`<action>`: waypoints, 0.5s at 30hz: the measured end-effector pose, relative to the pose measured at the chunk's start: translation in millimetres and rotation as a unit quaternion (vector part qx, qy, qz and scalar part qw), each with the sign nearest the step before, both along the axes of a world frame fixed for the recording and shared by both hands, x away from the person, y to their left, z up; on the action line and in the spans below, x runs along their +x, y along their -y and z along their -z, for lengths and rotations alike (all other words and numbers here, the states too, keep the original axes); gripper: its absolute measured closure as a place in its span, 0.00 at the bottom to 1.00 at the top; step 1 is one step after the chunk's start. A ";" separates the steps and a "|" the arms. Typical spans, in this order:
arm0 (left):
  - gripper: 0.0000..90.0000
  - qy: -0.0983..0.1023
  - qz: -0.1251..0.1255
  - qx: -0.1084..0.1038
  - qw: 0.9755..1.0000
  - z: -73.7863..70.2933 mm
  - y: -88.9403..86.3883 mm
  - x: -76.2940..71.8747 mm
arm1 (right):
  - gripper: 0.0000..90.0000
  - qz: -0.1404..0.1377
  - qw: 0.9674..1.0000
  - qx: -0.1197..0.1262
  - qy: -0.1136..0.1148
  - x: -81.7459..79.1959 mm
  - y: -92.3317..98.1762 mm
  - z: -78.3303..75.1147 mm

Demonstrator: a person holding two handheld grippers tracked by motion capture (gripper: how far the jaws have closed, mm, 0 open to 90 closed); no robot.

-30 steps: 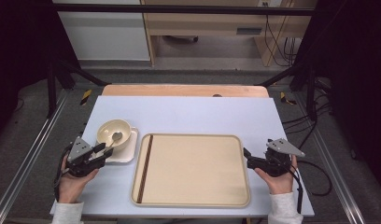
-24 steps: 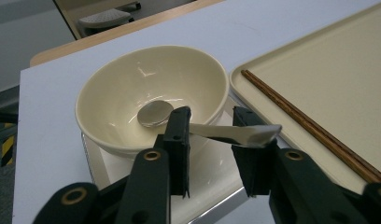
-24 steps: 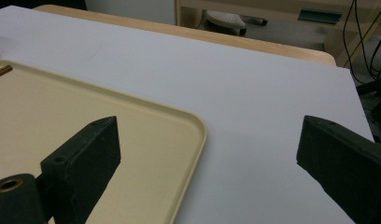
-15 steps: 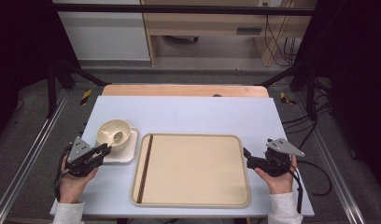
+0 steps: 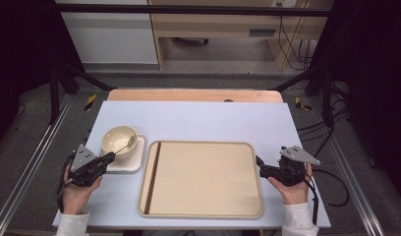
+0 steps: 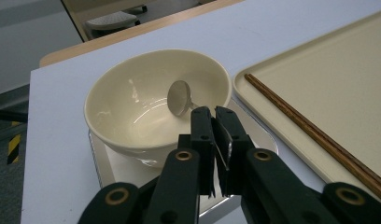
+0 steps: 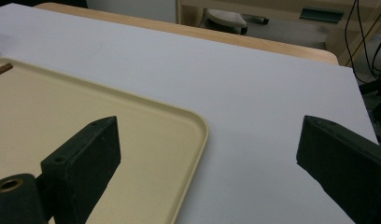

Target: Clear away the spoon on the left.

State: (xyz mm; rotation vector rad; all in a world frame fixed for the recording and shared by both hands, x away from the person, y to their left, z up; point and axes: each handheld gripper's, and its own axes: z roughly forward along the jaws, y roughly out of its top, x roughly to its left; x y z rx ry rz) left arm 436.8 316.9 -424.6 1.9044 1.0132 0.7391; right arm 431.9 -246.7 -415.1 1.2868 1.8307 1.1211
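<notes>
left gripper (image 6: 213,114): jaws have just been closing and are now pinched together on the spoon handle, right at the near rim of the bowl; the thin metal handle is seen passing in between the tips in the left gripper view
spoon (image 6: 179,97): round head is rested inside the bowl, handle is leaned out over the rim toward the gripper
bowl (image 6: 132,100): cream coloured, sat upright on the small plate at the left of the worktop, just beside the tray
small plate (image 5: 132,160): white, squarish with rounded corners, tucked under the bowl, its edge nearly touching the tray's left rim
tray (image 5: 247,152): big beige one, laid in the middle of the worktop between the two hands
chopsticks (image 5: 153,177): dark brown pair, laid along the tray's left edge, inside it
right gripper (image 5: 260,164): held wide open, nothing between the jaws, parked just off the tray's right rim, pointed in at it
worktop (image 5: 198,120): pale blue-grey sheet over a wooden top
</notes>
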 end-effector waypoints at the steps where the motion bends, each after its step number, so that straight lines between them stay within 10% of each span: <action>1: 0.96 0.000 -0.001 -0.001 1.000 -0.2 -0.3 0.0 | 0.07 0.000 1.000 0.000 0.000 0.0 0.0 0.0; 15: 0.99 0.002 -0.005 -0.011 1.000 -2.3 -1.3 -1.7 | 0.07 0.000 1.000 -0.003 0.002 -0.2 0.9 -0.4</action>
